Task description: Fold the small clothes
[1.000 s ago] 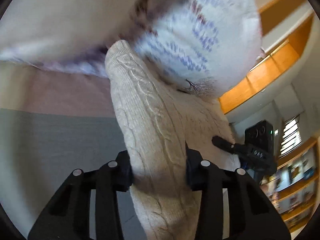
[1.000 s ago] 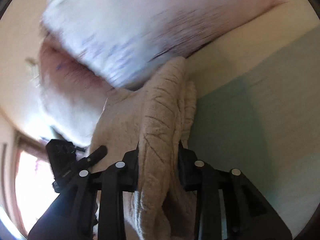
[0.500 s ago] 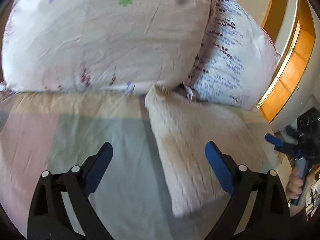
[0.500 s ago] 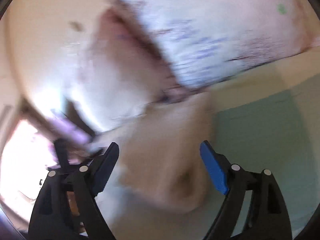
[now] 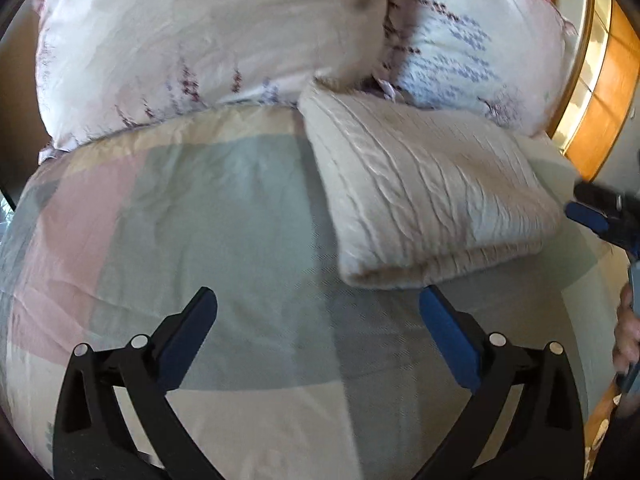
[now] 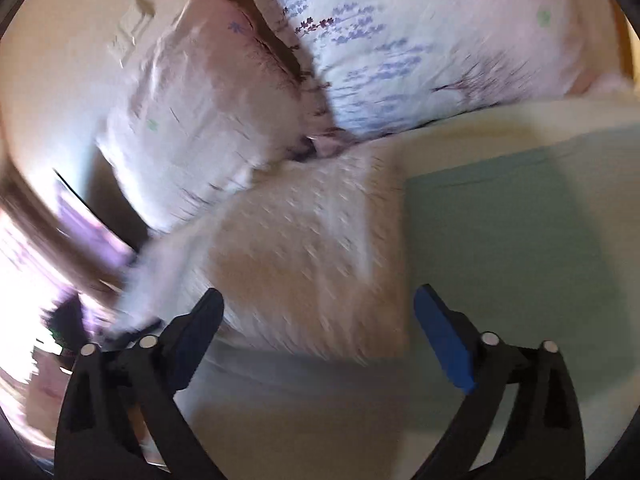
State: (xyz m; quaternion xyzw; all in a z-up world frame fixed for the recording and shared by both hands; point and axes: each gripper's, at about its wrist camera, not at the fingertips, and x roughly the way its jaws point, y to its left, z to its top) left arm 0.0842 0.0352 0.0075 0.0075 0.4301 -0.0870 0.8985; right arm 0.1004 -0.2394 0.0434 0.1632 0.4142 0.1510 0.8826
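Observation:
A folded cream cable-knit sweater (image 5: pixel 424 196) lies flat on the bed, its far edge against the pillows. My left gripper (image 5: pixel 318 312) is open and empty, above the bedspread just in front of the sweater's near left corner. In the right wrist view the sweater (image 6: pixel 304 256) looks blurred. My right gripper (image 6: pixel 318 312) is open and empty, over the sweater's near edge. Its blue-padded tip also shows in the left wrist view (image 5: pixel 588 216), at the sweater's right side.
Two floral pillows (image 5: pixel 208 44) (image 5: pixel 472 40) stand at the head of the bed behind the sweater. The bedspread (image 5: pixel 208 208) has pink, grey-green and cream patches. Orange wooden shelving (image 5: pixel 600 108) is at the far right. A hand (image 5: pixel 626 336) holds the right gripper.
Both grippers were shut on the sweater and held it up. They have let go, opened wide and pulled back. The sweater now lies folded on the bed.

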